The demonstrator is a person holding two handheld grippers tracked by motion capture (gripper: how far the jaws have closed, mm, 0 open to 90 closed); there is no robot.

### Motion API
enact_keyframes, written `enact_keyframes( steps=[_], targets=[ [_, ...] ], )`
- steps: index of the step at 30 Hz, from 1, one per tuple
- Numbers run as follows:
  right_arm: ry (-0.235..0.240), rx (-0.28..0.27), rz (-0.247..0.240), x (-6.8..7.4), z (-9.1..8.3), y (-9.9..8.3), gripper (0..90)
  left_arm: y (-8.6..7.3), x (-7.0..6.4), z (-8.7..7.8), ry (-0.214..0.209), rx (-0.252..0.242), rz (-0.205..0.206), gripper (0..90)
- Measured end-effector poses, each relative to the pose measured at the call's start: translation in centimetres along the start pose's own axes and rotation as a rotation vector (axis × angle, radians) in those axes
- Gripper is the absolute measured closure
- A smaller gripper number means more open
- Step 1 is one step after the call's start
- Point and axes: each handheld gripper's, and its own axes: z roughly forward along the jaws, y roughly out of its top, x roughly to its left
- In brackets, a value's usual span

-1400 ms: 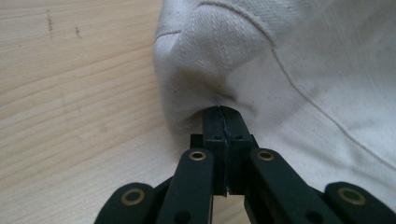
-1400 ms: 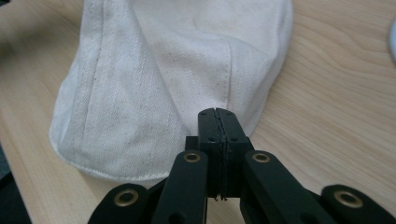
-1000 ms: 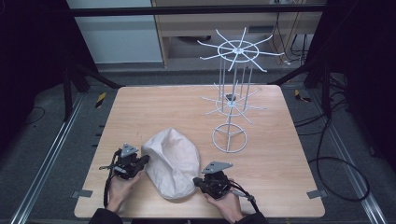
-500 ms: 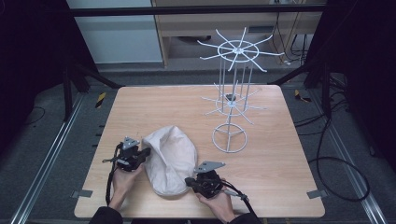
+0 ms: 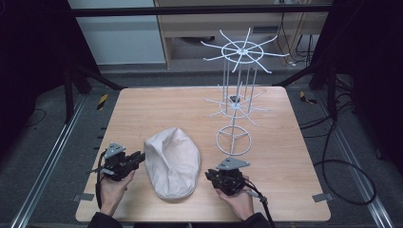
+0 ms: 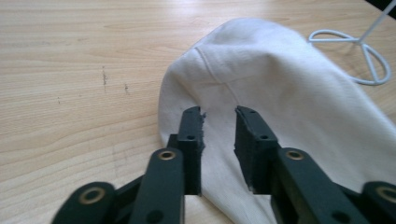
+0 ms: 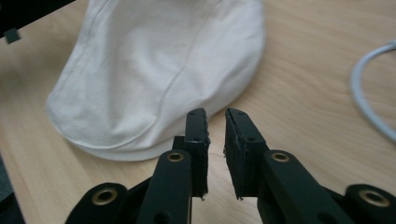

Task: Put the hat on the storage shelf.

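Observation:
A white flat cap (image 5: 172, 161) lies on the wooden table (image 5: 166, 109), near its front edge. My left gripper (image 5: 139, 157) sits at the cap's left edge. In the left gripper view its jaws (image 6: 218, 112) stand slightly apart over the cap's (image 6: 280, 93) edge, and the cloth shows through the gap. My right gripper (image 5: 210, 175) rests on the table just right of the cap. Its jaws (image 7: 215, 114) leave a narrow gap with nothing in it and point at the rim of the cap (image 7: 154, 70).
A white wire display rack (image 5: 236, 104) with spoked arms stands on a ring base (image 5: 234, 140) behind my right gripper. The ring also shows as the wire base (image 6: 369, 60) and the wire base (image 7: 369, 98). Dark frame rails flank the table.
My right gripper has drawn back to the right, off the cap's edge. My left gripper has shifted slightly left and away. The cap has settled flat.

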Motion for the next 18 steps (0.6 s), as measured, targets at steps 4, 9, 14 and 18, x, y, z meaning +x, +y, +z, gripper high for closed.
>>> enact_keyframes(
  steps=[4, 9, 14, 18],
  targets=[
    [-0.071, -0.037, 0.001, -1.6, -1.9, 0.0, 71.2, 0.4, -1.3, -0.6, 0.000, -0.004, 0.034, 61.1],
    [-0.156, -0.058, 0.007, -3.8, -4.1, -0.5, 66.3, 0.4, -2.9, -0.7, -0.014, 0.021, 0.068, 53.8],
    [-0.218, -0.081, 0.035, -5.9, -6.2, -1.3, 65.2, 0.3, -4.6, -0.9, -0.038, 0.025, 0.085, 48.3],
    [-0.254, -0.099, 0.060, -7.2, -7.5, -1.7, 63.1, 0.1, -6.2, -1.0, -0.040, 0.034, 0.109, 43.5]
  ],
)
